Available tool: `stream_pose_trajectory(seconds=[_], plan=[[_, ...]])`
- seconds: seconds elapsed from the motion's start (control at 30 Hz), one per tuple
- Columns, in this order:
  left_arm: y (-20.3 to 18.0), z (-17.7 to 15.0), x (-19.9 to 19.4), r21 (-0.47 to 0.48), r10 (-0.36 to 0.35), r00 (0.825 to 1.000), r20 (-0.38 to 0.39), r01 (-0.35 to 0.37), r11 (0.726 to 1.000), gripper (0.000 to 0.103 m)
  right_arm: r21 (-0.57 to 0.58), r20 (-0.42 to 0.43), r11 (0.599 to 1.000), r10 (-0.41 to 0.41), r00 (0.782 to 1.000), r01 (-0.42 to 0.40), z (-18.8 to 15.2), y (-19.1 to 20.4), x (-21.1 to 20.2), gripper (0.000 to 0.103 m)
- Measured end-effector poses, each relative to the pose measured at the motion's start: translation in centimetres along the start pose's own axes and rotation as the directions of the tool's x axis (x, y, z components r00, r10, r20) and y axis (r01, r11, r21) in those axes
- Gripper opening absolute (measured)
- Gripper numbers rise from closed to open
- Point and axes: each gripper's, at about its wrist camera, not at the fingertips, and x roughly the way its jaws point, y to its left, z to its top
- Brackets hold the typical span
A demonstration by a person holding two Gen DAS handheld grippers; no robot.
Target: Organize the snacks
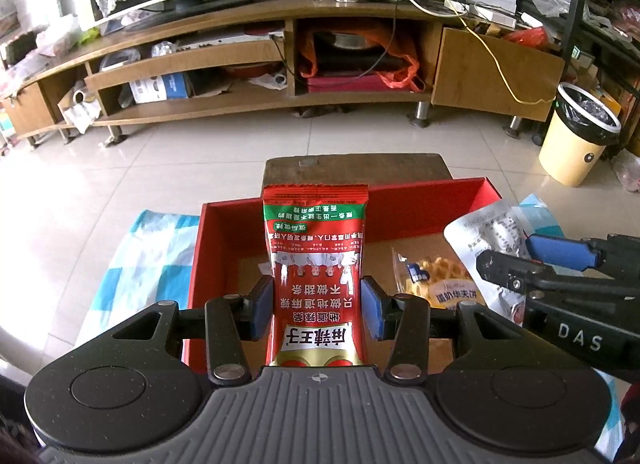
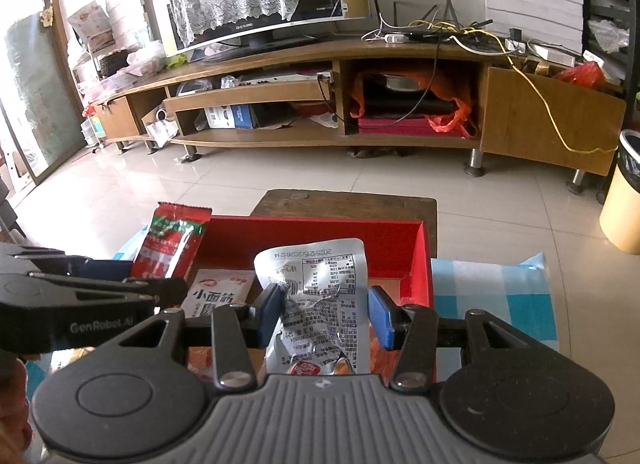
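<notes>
My left gripper point(image 1: 316, 306) is shut on a red snack packet point(image 1: 316, 264) and holds it upright over the red box point(image 1: 224, 220). My right gripper point(image 2: 326, 314) is shut on a silver snack packet point(image 2: 320, 296), also held above the red box point(image 2: 416, 256). In the left wrist view the silver packet point(image 1: 488, 240) and the right gripper point(image 1: 532, 260) show at the right. In the right wrist view the red packet point(image 2: 168, 244) and the left gripper point(image 2: 132, 280) show at the left. A waffle packet point(image 1: 436, 280) and a white packet point(image 2: 218, 292) lie inside the box.
The box sits on a blue-and-white checked cloth point(image 1: 148, 256) over a low surface, with a dark wooden stool point(image 1: 356, 170) just behind it. A long wooden TV stand point(image 1: 280, 64) runs across the back. A yellow bin point(image 1: 576, 136) stands on the tiled floor at right.
</notes>
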Motion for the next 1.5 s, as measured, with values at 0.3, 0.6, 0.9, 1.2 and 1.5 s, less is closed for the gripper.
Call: stream_pose_trajectory(seconds=[0.3, 0.6, 0.9, 1.2, 1.5], plan=[[0.5, 0.4, 1.7, -0.009, 0.012, 1.000, -0.018, -0.012, 1.000, 0.054, -0.013, -0.017, 1.000, -0.018, 1.000, 0.018, 0.1, 0.2, 2.0, 0.044], [0.6, 0.1, 3.9, 0.001, 0.026, 0.998, -0.055, -0.026, 1.000, 0.054, -0.024, -0.063, 0.999, -0.051, 0.997, 0.049, -0.4, -0.3, 4.0, 0.044], [1.1, -0.4, 5.0, 0.003, 0.036, 0.996, -0.084, -0.036, 0.999, 0.059, -0.048, -0.105, 0.997, -0.063, 0.993, 0.058, -1.0, -0.1, 5.6, 0.045], [0.8, -0.3, 4.1, 0.013, 0.052, 0.997, -0.063, -0.051, 0.999, 0.076, -0.044, -0.091, 0.997, -0.073, 0.993, 0.069, -1.1, -0.2, 4.8, 0.046], [1.0, -0.4, 2.4, 0.004, 0.064, 0.997, -0.049, -0.064, 0.998, 0.081, -0.041, -0.058, 0.997, -0.060, 0.996, 0.058, -0.7, 0.1, 3.0, 0.047]])
